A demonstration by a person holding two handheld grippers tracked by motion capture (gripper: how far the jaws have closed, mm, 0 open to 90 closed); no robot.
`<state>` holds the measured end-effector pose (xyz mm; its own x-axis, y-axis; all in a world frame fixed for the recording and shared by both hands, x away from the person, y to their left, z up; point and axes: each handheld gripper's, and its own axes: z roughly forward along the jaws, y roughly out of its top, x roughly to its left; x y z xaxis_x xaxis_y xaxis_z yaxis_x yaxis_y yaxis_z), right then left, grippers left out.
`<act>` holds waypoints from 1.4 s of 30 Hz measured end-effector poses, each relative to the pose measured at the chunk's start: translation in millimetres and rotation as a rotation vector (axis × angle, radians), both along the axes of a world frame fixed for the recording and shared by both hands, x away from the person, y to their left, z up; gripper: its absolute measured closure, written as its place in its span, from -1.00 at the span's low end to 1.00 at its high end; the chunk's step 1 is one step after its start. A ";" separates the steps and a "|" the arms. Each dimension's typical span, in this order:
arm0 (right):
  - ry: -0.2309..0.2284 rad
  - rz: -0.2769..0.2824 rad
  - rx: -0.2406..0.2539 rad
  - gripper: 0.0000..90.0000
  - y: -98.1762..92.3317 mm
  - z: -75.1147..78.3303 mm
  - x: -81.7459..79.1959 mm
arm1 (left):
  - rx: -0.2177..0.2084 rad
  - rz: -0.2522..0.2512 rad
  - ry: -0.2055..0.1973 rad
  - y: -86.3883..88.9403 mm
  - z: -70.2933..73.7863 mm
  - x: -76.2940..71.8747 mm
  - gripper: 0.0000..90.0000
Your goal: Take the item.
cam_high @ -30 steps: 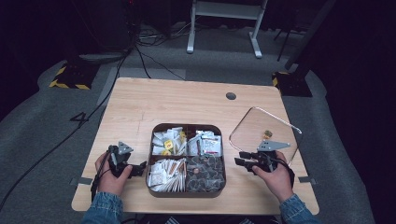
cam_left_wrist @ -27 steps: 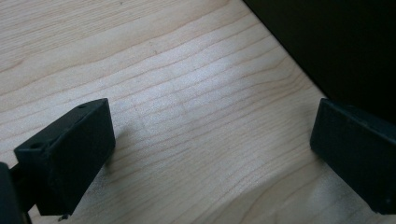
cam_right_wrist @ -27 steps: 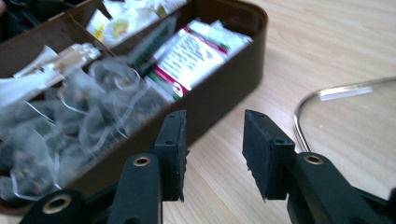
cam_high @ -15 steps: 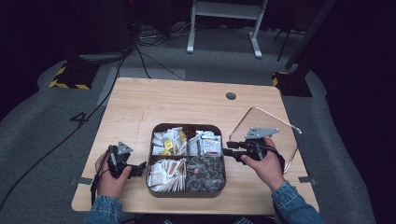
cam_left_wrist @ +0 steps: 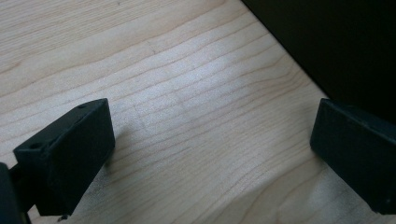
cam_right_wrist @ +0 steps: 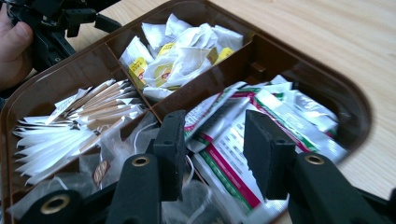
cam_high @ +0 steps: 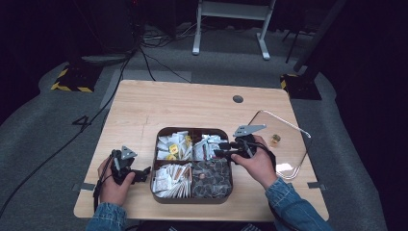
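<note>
While the right claw [cam_high: 222, 149] hangs over the brown tray [cam_high: 161, 192] with its jaws partly apart and nothing between them, the left claw [cam_high: 144, 174] rests wide open on the wooden surface [cam_high: 159, 106], just off the tray's nine o'clock edge. The tray is a rounded square of dark glossy plastic, split by a cross of walls into four compartments, and it sits at the near middle of the surface. At ten o'clock lie white tea bags [cam_right_wrist: 180, 51] with yellow tags; at two o'clock, flat white sachets [cam_right_wrist: 243, 121] with red and green stripes, directly under the right claw. At eight o'clock lie thin white and tan paper sticks [cam_right_wrist: 74, 121] fanned in a heap; at four o'clock, dark clear-wrapped bags [cam_high: 211, 175]. The packets are too heaped to count. One clear lid [cam_high: 284, 139] lies at the tray's three o'clock, a small yellowish object [cam_high: 275, 139] on or under it. Two hands, two claws.
</note>
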<state>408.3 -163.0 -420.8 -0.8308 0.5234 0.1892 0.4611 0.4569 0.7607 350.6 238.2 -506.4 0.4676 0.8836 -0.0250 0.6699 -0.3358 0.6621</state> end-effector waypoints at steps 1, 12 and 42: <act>0.014 0.005 -0.009 0.32 7.2 -3.5 2.9 | -0.001 0.001 0.001 -0.2 0.0 0.0 -1.00; 0.051 0.021 -0.051 0.33 34.3 -17.9 11.0 | 0.001 -0.006 0.001 -0.2 0.2 1.8 -1.00; 0.108 -0.038 -0.076 0.98 52.4 -23.7 16.5 | 0.001 -0.007 0.002 -0.2 0.2 1.9 -1.00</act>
<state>424.8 -110.6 -444.5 -0.7873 0.5699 0.2352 0.5563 0.4920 0.6697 352.5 238.0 -506.2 0.4736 0.8804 -0.0250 0.6688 -0.3411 0.6606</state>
